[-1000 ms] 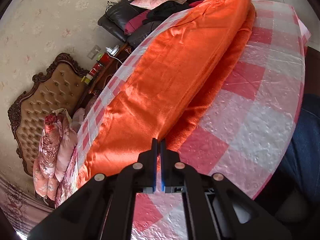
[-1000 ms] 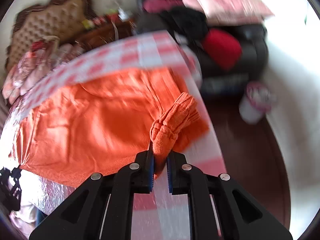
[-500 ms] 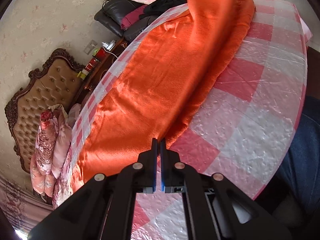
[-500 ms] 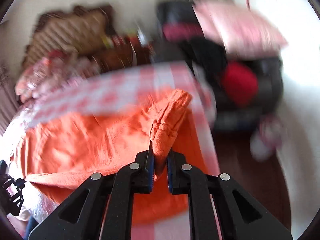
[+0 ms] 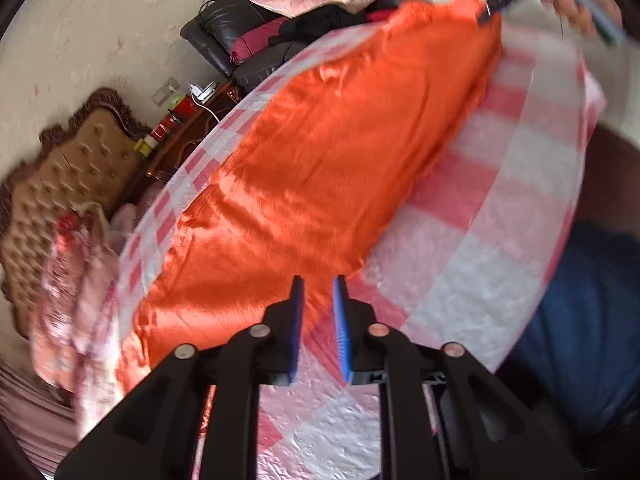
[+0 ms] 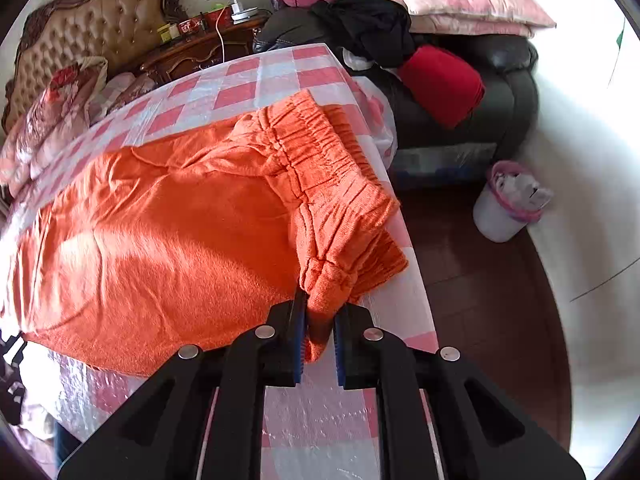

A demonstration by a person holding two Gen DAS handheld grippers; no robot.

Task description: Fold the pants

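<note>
The orange pants (image 6: 160,240) lie lengthwise on the checked bench (image 6: 240,92), apparently halved leg over leg; right claw (image 6: 318,332) pinches the waistband, left claw (image 5: 318,320) gapes empty; crosswise folds remain.

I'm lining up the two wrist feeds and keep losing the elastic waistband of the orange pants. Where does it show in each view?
Left wrist view: the waistband is far off at the upper right, blurred, where the right gripper meets the cloth.
Right wrist view: the waistband runs from centre down into the gripper, which holds its end.
Shared landmark: the tufted headboard, at the left in both.
</note>
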